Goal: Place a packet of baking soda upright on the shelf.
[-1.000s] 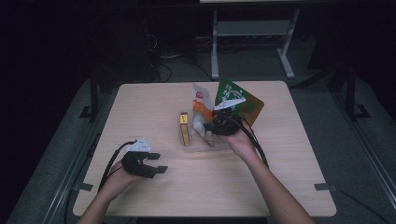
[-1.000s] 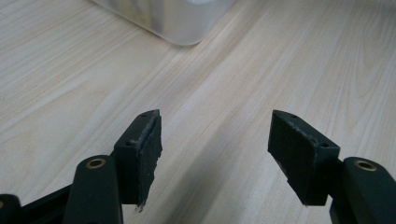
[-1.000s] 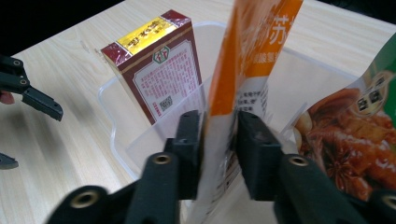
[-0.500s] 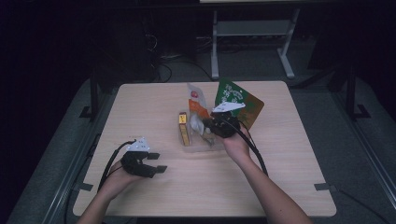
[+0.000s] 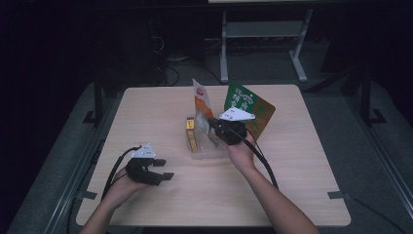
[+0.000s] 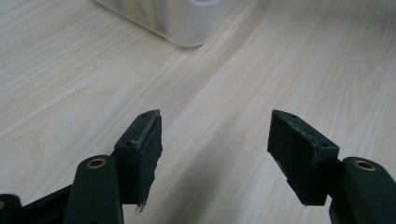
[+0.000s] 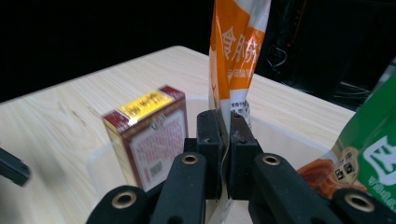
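An orange and white snack packet (image 5: pixel 199 101) stands upright over a clear plastic tray (image 5: pixel 210 152) in the middle of the table. My right gripper (image 5: pixel 214 127) is shut on the packet's lower edge, and in the right gripper view its pads pinch the packet (image 7: pixel 237 51) flat between them (image 7: pixel 223 122). A red and yellow box (image 7: pixel 150 135) stands in the tray just left of the jaws. A green bag (image 5: pixel 249 108) leans behind the right hand. My left gripper (image 5: pixel 163 169) rests near the table's front left, open and with nothing between its pads (image 6: pixel 217 135).
The clear tray's corner (image 6: pixel 183 24) lies ahead of the left gripper across bare wood. The green bag (image 7: pixel 373 140) sits close on the right of the right gripper. A cable trails from each gripper toward the front edge. A metal stand (image 5: pixel 263 34) is on the floor beyond the table.
The orange packet has shifted slightly left and stands straighter, with the right gripper at its base. The left gripper and hand have not moved.
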